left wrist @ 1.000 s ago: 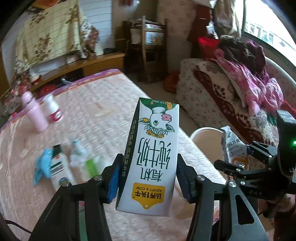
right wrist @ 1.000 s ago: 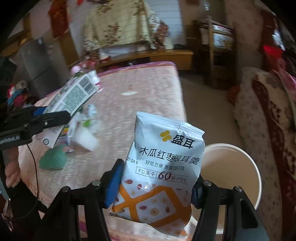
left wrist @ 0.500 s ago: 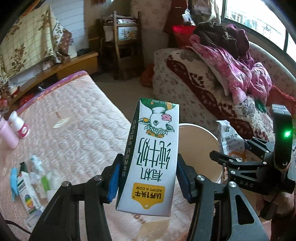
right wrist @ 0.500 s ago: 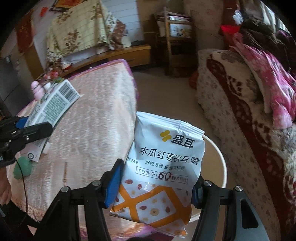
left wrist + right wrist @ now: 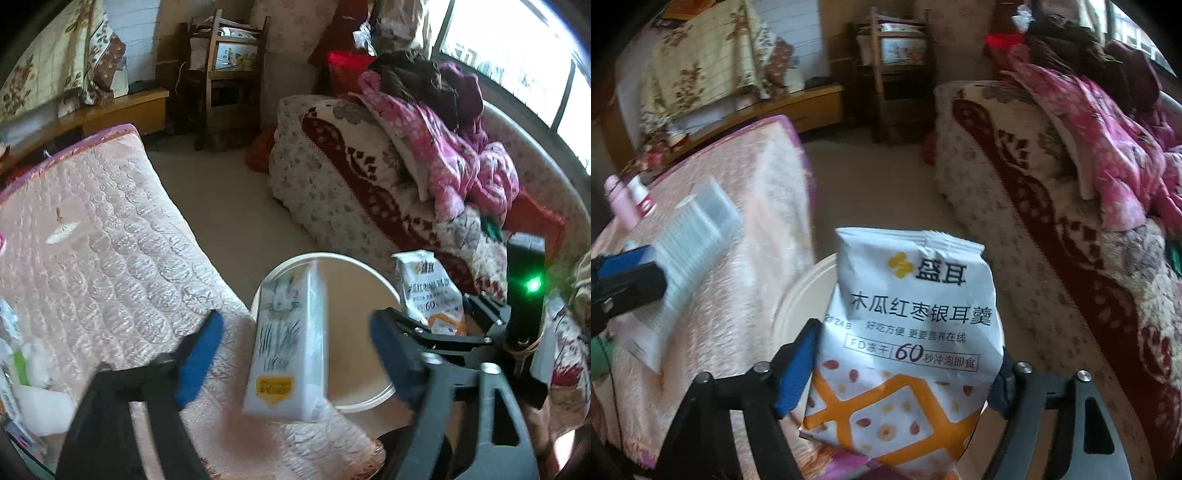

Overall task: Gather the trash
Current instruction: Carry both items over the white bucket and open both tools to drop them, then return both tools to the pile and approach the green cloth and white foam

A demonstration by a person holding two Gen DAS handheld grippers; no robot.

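Both hands have swung from over the bed (image 5: 110, 229) to the white bucket (image 5: 373, 400) on the floor at its near right corner, and both grippers' jaws have just been opening. Left gripper (image 5: 291, 343): jaws wide apart, milk carton (image 5: 288, 339) blurred and loose between them, touching neither pad, its long axis roughly upright above the bucket's left rim. Right gripper (image 5: 905, 373): jaws spread, though the snack pouch (image 5: 908, 332) sits between the pads, seemingly in contact, right over the bucket mouth. Carton looks likelier to clip the rim.
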